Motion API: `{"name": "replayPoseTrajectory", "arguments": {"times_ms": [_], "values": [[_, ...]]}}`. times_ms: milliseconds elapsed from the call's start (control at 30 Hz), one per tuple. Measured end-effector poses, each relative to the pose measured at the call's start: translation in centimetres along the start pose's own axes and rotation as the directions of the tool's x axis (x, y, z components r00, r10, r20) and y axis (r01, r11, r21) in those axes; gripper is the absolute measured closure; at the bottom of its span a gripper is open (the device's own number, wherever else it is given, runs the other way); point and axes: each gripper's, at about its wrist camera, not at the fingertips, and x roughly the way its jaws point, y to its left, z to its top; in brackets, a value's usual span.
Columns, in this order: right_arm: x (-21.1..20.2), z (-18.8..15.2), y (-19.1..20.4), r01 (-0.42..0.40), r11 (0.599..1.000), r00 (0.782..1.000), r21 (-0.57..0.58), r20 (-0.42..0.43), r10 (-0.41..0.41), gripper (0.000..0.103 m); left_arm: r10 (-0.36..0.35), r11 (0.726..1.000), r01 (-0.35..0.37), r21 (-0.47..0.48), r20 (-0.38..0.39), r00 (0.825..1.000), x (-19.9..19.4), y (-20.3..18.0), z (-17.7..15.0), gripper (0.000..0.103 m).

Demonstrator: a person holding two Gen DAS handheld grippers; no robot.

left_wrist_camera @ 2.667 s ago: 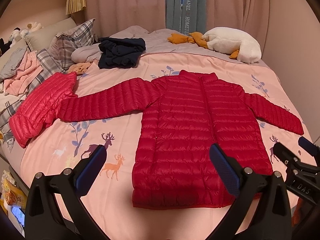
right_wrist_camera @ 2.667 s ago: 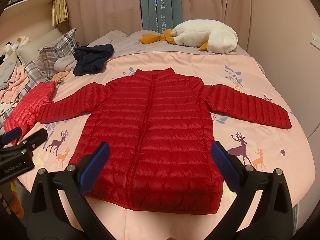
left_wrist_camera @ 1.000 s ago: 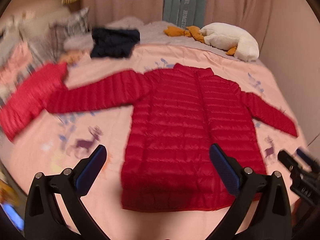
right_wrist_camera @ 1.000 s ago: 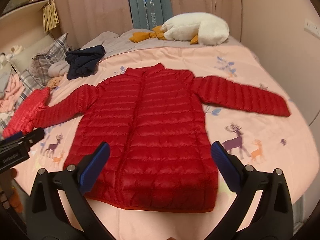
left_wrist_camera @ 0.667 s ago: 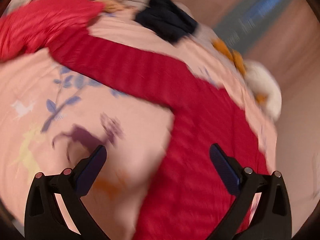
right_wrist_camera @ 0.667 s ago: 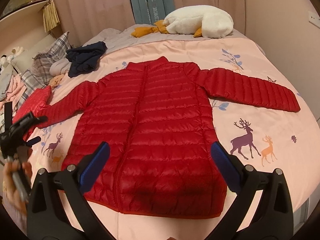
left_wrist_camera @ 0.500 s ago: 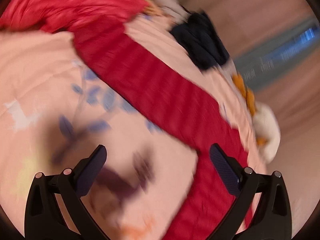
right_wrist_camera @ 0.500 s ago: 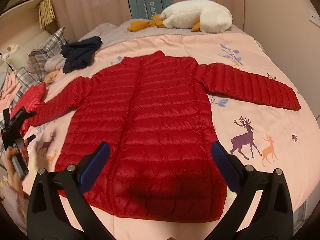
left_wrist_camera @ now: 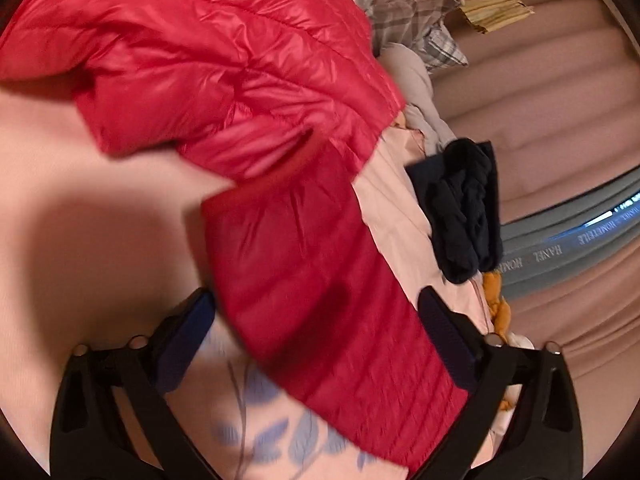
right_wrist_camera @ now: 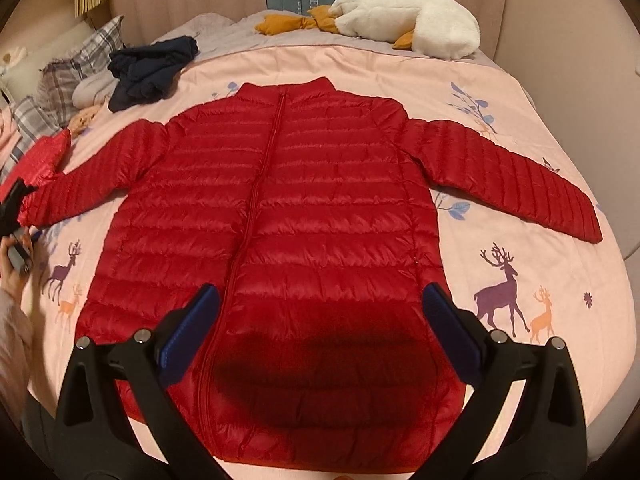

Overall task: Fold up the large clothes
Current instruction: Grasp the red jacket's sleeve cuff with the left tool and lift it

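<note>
Left gripper [left_wrist_camera: 316,324] is nearest the work: jaws spread wide and just closing in a little, the red sleeve [left_wrist_camera: 320,280] running up between the pads, nothing pinched yet. From that gripper the sleeve runs ahead and up-left to its cuff [left_wrist_camera: 276,176]; back the other way it runs down-right past the right pad toward the body. The long axis lies roughly along the gripper's pointing line, only slightly angled across it. The cuff end lies against or slightly under a second, brighter red puffer [left_wrist_camera: 208,52] bunched beyond it; whether they overlap, cannot tell.

Right gripper [right_wrist_camera: 320,324] hangs over the hem of the red down jacket [right_wrist_camera: 280,220], jaws wide apart, empty, its shadow on the lower front panel. The jacket lies flat and face up on the pink bedspread [right_wrist_camera: 540,272], zip running away toward the collar at the far end. Both sleeves are spread out sideways, the right one [right_wrist_camera: 512,188] angling down to the right edge.

Judgement: first fold is the left sleeve in across the chest, and the left hand is clearly the closer one; the right is well apart from that cuff.

Farther off: a dark navy garment [right_wrist_camera: 152,68], plaid pillows [right_wrist_camera: 76,76], and a white plush goose [right_wrist_camera: 412,20] at the head of the bed.
</note>
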Motion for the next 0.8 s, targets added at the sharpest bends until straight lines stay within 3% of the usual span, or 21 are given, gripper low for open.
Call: {"name": "replayPoseTrajectory", "arguments": {"times_ms": [67,100,133,167,233,367,433,533,633,667,800], "values": [[0.3,0.2,0.3,0.003,1.0,1.0,-0.005,-0.003,-0.003,0.002,0.018,1.0,-0.018,0.001,-0.003,1.0,0.5,0.1,0.6,0.039],[0.4,0.3,0.4,0.004,1.0,1.0,-0.007,-0.005,-0.004,0.002,0.025,1.0,-0.025,-0.006,-0.029,0.999,1.3,0.3,0.8,0.064],[0.5,0.4,0.5,0.004,1.0,1.0,-0.009,-0.006,-0.004,0.002,0.034,0.999,-0.035,-0.012,-0.048,0.998,1.9,0.5,0.9,0.075],[0.7,0.5,0.5,0.004,1.0,1.0,-0.009,-0.008,-0.005,0.002,0.059,0.998,-0.059,-0.003,-0.055,0.997,2.1,0.5,0.9,0.077],[0.8,0.6,0.4,-0.001,1.0,1.0,-0.004,-0.01,0.001,0.002,0.085,0.996,-0.083,0.035,-0.05,0.995,1.9,0.2,0.9,0.092],[0.9,0.5,0.2,-0.025,1.0,1.0,0.011,-0.014,0.025,0.002,0.111,0.979,-0.107,0.175,-0.008,0.994,-0.4,-3.8,0.2,0.094],[0.7,0.4,0.0,-0.038,0.999,0.999,0.018,-0.009,0.039,0.002,0.076,0.957,-0.075,0.282,0.007,0.997,-2.3,-8.1,-0.9,0.094],[0.4,0.2,-0.7,-0.067,0.997,0.998,0.042,0.0,0.067,0.002,-0.01,0.903,0.003,0.43,0.014,1.0,-5.3,-14.6,-3.6,0.094],[0.1,-0.2,-1.7,-0.08,0.995,0.997,0.064,0.008,0.08,0.002,-0.094,0.808,0.094,0.581,-0.031,0.995,-8.1,-22.0,-8.6,0.094],[-0.1,-0.4,-2.2,-0.085,0.993,0.996,0.076,0.012,0.084,0.002,-0.122,0.763,0.137,0.632,-0.068,0.99,-9.0,-24.7,-11.2,0.094],[0.0,-1.0,-4.2,-0.091,0.988,0.996,0.122,0.003,0.091,0.002,-0.162,0.622,0.256,0.74,-0.198,0.967,-10.0,-30.9,-20.3,0.094]]}}
